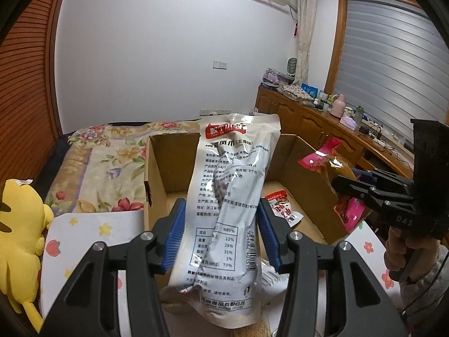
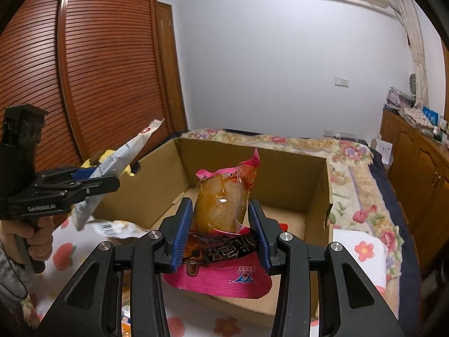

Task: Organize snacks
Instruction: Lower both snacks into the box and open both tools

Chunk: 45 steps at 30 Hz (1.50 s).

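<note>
My left gripper (image 1: pixel 221 236) is shut on a silver-white snack pouch (image 1: pixel 227 196) with printed text, held upright above the near edge of an open cardboard box (image 1: pixel 171 165). My right gripper (image 2: pixel 221 236) is shut on a pink snack pack (image 2: pixel 224 205) with a brown chicken piece inside, held over the box (image 2: pixel 280 165). In the left wrist view the right gripper (image 1: pixel 348 188) and its pink pack (image 1: pixel 325 160) hang over the box's right wall. In the right wrist view the left gripper (image 2: pixel 109 182) and its pouch (image 2: pixel 120 163) are at the box's left corner. A small red-and-white packet (image 1: pixel 283 207) lies in the box.
The box stands on a white cloth with flower prints (image 2: pixel 362 250) on a bed with a floral quilt (image 1: pixel 112 151). A yellow plush toy (image 1: pixel 19 233) sits at the left. More snack packets (image 2: pixel 118 229) lie left of the box. Wooden cabinets (image 1: pixel 314 123) line the right wall.
</note>
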{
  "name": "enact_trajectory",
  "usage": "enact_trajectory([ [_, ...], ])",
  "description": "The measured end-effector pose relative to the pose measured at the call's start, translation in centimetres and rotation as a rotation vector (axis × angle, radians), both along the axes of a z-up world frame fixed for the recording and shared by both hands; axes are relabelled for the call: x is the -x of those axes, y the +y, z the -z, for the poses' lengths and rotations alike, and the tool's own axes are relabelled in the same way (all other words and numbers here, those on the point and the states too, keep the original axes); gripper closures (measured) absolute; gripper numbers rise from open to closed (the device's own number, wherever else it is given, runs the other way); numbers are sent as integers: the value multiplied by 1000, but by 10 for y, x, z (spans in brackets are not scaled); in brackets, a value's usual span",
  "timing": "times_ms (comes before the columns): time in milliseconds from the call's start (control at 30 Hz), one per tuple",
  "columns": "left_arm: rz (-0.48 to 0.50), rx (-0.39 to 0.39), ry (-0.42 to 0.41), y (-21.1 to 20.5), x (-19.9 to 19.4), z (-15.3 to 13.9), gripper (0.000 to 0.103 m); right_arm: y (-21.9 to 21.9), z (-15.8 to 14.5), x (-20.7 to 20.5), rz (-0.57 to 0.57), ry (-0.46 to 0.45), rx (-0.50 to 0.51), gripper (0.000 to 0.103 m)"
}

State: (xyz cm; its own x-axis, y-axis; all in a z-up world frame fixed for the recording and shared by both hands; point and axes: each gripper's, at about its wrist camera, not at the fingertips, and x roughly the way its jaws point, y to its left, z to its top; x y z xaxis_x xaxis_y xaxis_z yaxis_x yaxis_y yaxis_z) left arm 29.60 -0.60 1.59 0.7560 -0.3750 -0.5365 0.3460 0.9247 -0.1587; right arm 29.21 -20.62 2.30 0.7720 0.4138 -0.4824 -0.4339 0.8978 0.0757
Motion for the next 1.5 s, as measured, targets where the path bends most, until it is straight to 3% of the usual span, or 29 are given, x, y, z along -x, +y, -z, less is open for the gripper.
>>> enact_trajectory([
  [400, 6, -15, 37, -6, -7, 5, 42, 8, 9, -11, 6, 38, 20, 65],
  [700, 7, -38, 35, -10, -4, 0, 39, 8, 7, 9, -6, 32, 14, 65],
  [800, -2, -55, 9, -12, 0, -4, 37, 10, 8, 16, -8, 35, 22, 65],
  [867, -8, -61, -11, -12, 4, -8, 29, 11, 8, 20, -7, 36, 27, 65],
  [1100, -6, -65, -53, -6, 23, -15, 24, 9, 10, 37, 4, 42, 29, 65],
  [1233, 2, -85, -76, -4, 44, -16, 15, 8, 8, 56, 18, 39, 18, 65],
  [1500, 7, -115, -89, 3, 82, -4, 3, 4, 17, 98, 74, 51, 4, 47],
])
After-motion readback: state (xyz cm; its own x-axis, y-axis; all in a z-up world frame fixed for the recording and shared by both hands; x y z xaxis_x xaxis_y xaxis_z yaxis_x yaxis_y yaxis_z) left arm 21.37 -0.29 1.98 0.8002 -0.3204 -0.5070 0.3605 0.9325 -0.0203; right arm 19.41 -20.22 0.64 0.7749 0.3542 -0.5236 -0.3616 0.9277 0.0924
